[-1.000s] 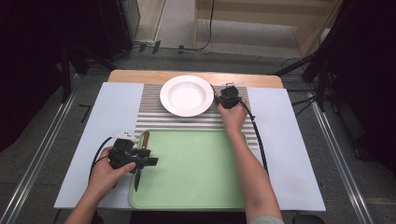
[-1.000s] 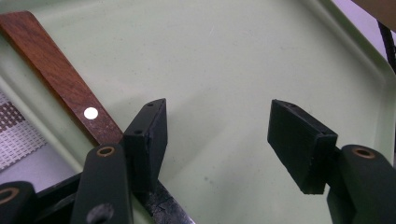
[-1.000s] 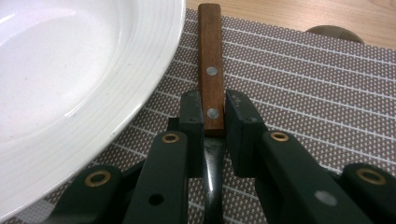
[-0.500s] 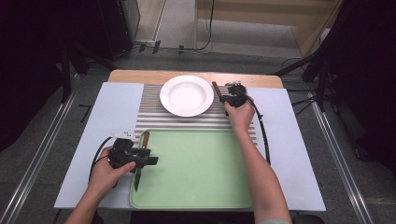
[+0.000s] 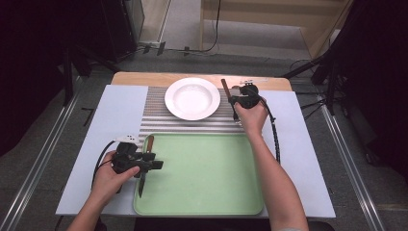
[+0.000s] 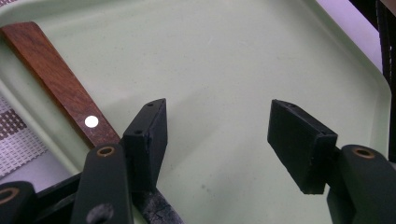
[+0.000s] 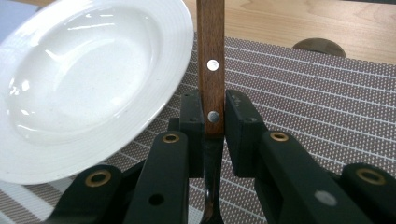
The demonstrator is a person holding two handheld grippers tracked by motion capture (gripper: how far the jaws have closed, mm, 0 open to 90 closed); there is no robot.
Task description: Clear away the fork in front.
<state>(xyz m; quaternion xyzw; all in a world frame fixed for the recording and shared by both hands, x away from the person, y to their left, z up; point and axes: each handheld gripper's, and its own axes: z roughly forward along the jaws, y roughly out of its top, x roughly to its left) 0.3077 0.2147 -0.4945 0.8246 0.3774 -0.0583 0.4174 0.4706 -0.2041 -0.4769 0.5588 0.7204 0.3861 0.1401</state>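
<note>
My right gripper is shut on a wooden-handled utensil, held above the striped placemat just right of the white plate. Its handle points away from me and its metal neck hangs down between the jaws. My left gripper stands open and holds nothing, low over the left side of the green tray. A wooden-handled knife lies across the tray's left rim, right beside the left jaw.
A pale sheet covers the table, with bare wood along the far edge. The right gripper's cable trails along the forearm. Dark floor, rails and stands surround the table.
The right gripper has risen off the placemat and drifted slightly right with the utensil, whose handle now sticks out beside the plate. The left hand has stayed put.
</note>
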